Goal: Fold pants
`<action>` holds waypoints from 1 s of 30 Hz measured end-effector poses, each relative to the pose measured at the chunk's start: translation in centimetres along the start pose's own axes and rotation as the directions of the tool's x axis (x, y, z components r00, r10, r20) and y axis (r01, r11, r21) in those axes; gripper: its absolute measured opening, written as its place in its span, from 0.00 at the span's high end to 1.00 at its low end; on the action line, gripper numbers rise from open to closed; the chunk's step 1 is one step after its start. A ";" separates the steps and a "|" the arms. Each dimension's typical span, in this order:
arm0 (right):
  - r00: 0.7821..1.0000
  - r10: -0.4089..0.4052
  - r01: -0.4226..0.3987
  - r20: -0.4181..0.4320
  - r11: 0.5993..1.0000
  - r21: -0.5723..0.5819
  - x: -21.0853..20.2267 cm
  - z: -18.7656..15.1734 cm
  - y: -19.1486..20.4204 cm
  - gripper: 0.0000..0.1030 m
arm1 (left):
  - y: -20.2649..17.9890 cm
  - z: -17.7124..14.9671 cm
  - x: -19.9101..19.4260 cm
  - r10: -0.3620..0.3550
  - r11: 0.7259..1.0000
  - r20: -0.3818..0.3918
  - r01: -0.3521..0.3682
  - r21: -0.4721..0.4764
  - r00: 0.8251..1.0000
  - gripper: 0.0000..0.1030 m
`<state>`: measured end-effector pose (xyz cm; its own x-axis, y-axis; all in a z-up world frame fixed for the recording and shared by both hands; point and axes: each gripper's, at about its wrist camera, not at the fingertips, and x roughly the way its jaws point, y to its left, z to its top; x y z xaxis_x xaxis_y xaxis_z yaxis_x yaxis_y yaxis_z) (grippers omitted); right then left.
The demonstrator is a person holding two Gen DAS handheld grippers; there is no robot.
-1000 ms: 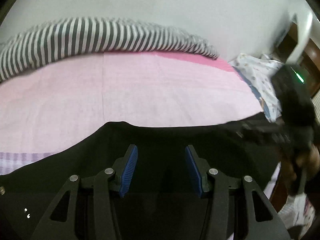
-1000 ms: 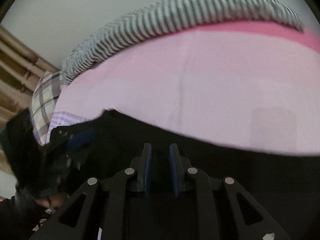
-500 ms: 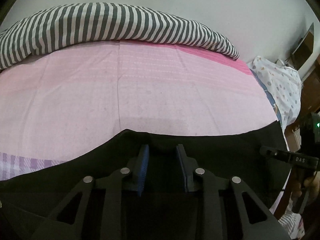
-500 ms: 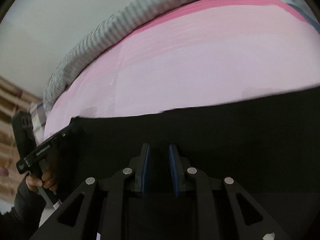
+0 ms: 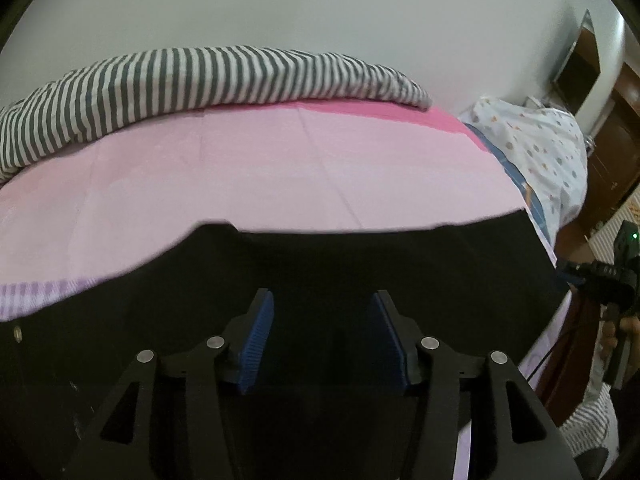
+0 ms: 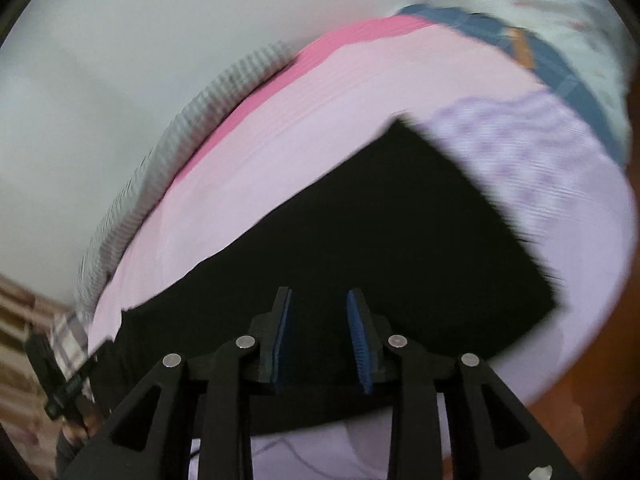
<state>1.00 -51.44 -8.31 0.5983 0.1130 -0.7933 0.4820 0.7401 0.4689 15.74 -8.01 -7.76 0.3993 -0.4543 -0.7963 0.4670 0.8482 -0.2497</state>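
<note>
A bed (image 5: 280,184) covered in a pale pink sheet fills both views, backed by a plain grey-white wall (image 5: 320,8). A grey-and-white striped blanket (image 5: 180,80) lies bunched along the bed's far edge, well ahead of the left hand-held gripper (image 5: 322,336), and a spotted white cover (image 5: 536,148) sits off to its front right. The black pants (image 5: 360,264) lie spread flat on the sheet directly under and ahead of both tools. The left hand-held gripper has its blue-padded fingers spread wide with nothing between them, hovering over the dark cloth. The right hand-held gripper (image 6: 320,336) is likewise parted and empty (its view is blurred), with the pants (image 6: 400,240) stretching ahead to a squared end at its front right.
</note>
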 end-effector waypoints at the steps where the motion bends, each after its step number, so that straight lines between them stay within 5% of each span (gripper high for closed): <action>1: 1.000 -0.003 0.002 0.013 1.000 0.019 -0.7 -0.2 -0.7 0.71 | -0.4 -0.4 -0.1 -0.001 1.000 -0.005 0.001 0.003 1.000 0.49; 8: 0.998 -0.023 0.012 0.056 0.983 0.182 -4.2 -2.1 -7.7 0.71 | -3.1 -2.9 -0.9 -0.012 1.000 -0.018 0.012 0.020 1.000 0.48; 26: 0.988 0.096 -0.129 0.122 0.944 0.302 -1.1 -2.2 -11.6 0.72 | -4.6 -5.4 -0.2 0.031 0.999 -0.077 -0.030 0.018 0.997 0.46; 30: 0.988 0.093 -0.127 0.123 0.944 0.306 -0.5 -1.6 -11.6 0.89 | -4.4 -5.9 0.6 0.049 0.999 -0.103 -0.047 0.022 0.993 0.46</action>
<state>-5.90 -58.99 -13.96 0.7145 0.0993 -0.6925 0.5746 0.4814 0.6619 9.28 -10.42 -10.37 0.3383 -0.3821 -0.8600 0.4655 0.8622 -0.2000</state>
